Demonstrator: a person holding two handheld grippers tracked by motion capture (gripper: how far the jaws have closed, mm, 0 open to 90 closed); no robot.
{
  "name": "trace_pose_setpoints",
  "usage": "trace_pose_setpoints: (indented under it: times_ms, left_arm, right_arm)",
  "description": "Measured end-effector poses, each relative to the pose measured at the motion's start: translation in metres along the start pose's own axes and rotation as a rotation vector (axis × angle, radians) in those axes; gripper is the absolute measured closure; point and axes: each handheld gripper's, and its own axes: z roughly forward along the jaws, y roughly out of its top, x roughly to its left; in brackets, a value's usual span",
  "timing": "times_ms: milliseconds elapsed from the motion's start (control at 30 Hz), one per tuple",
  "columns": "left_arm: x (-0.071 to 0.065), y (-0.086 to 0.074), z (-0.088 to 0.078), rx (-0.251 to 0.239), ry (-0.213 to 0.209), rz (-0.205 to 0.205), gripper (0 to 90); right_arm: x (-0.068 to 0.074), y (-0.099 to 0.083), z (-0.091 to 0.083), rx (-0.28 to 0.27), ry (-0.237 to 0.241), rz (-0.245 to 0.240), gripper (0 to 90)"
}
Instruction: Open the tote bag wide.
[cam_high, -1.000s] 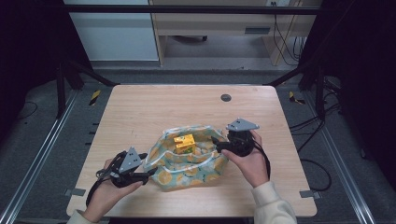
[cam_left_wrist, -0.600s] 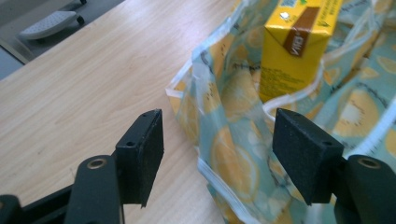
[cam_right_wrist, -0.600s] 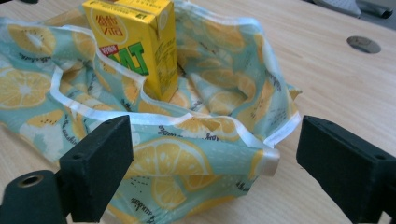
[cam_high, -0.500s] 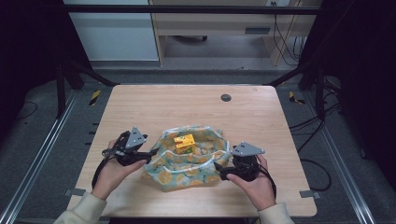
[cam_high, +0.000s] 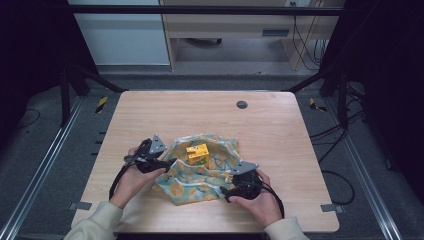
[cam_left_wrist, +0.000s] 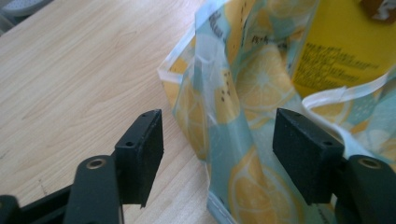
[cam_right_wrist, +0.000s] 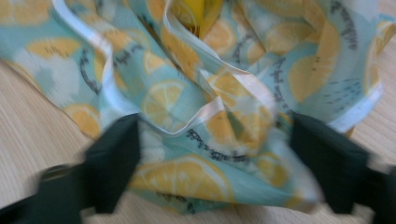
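The lemon-print cloth (cam_high: 200, 172) lies crumpled on the near half of the wooden table (cam_high: 280, 130), and a small yellow box (cam_high: 197, 153) sits in the middle of it, ringed by raised folds. The person's left hand (cam_high: 134, 179) comes in from the bottom left, forearm angled up toward the cloth's left edge, and carries the left tongs (cam_high: 159, 162) right at that edge. In the left gripper view the two black jaws stand wide apart, one over bare wood, the other over the fabric, and a standing fold of the cloth rises between them without being pinched; the yellow box shows just beyond, its printed side facing the camera. So the left tongs (cam_left_wrist: 217, 140) are open. On the other side, the right hand (cam_high: 260, 200) reaches in from the bottom right, knuckles up, wrist low to the table, with the right tongs (cam_high: 226, 190) pointed inward at the cloth's near right corner. The right gripper view is blurred, yet both jaws are plainly spread, with a bunch of lemon fabric sitting between them; the right tongs (cam_right_wrist: 215, 163) are open too. A dark round grommet (cam_high: 242, 104) sits near the table's far edge, well apart from the cloth. Black cables trail from both tongs back past the wrists.
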Motion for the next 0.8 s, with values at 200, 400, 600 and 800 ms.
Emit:
trace_pose_setpoints:
  times_ms: [200, 400, 600, 800]
  left_arm:
    - [0.003, -0.006, 0.007, 0.043, -0.015, -0.024, 53.8]
    - [0.006, -0.005, -0.001, 0.035, 0.020, -0.006, 82.3]
    - [0.020, -0.021, 0.008, 0.106, 0.040, -0.030, 86.7]
    - [0.024, -0.027, 0.013, 0.132, 0.041, -0.031, 86.4]
  right_arm:
    - [-0.004, -0.005, -0.001, 0.034, 0.016, -0.020, 73.7]
    - [-0.009, -0.002, -0.008, 0.005, 0.013, -0.027, 89.2]
    - [-0.014, -0.011, -0.009, 0.079, -0.023, -0.046, 90.0]
    - [-0.020, -0.016, -0.007, 0.125, -0.025, -0.045, 90.0]
